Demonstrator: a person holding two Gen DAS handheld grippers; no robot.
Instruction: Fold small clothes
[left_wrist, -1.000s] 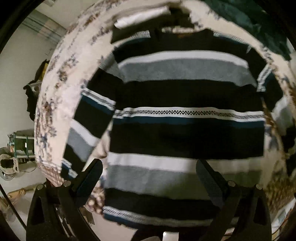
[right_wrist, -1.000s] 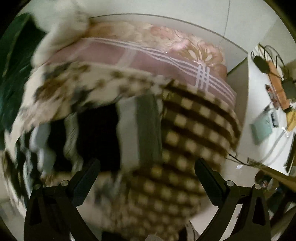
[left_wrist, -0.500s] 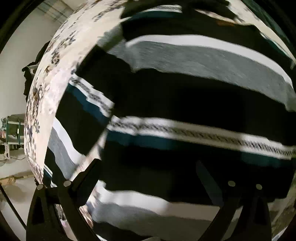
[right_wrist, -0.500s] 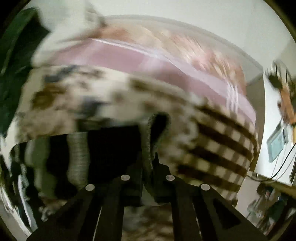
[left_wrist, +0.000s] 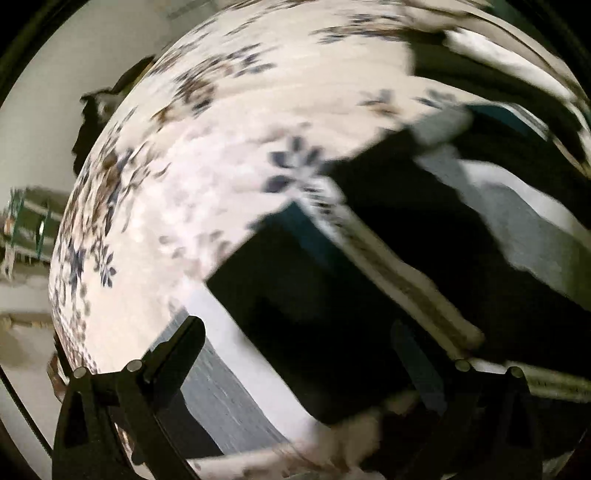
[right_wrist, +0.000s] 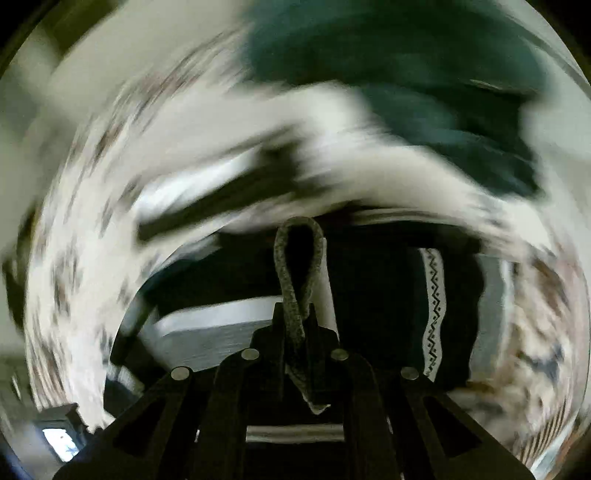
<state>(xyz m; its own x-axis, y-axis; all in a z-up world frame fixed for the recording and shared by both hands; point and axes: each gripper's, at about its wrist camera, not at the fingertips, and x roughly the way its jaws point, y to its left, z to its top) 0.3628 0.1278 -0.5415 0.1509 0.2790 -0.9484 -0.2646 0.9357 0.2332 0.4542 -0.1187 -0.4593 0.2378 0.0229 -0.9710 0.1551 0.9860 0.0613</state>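
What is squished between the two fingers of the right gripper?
A fold of the striped sweater: the right gripper pinches its grey knit edge, which loops up past the fingertips. It shows in the right wrist view.

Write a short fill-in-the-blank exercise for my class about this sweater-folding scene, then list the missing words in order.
1. The right gripper is shut on a grey fold of the ____ sweater.
2. The left gripper hovers over the sweater's sleeve with its jaws ____.
3. The sweater lies on a bedspread printed with ____.
4. Beyond the sweater lies a dark ____ cloth.

Missing words: striped; open; flowers; green
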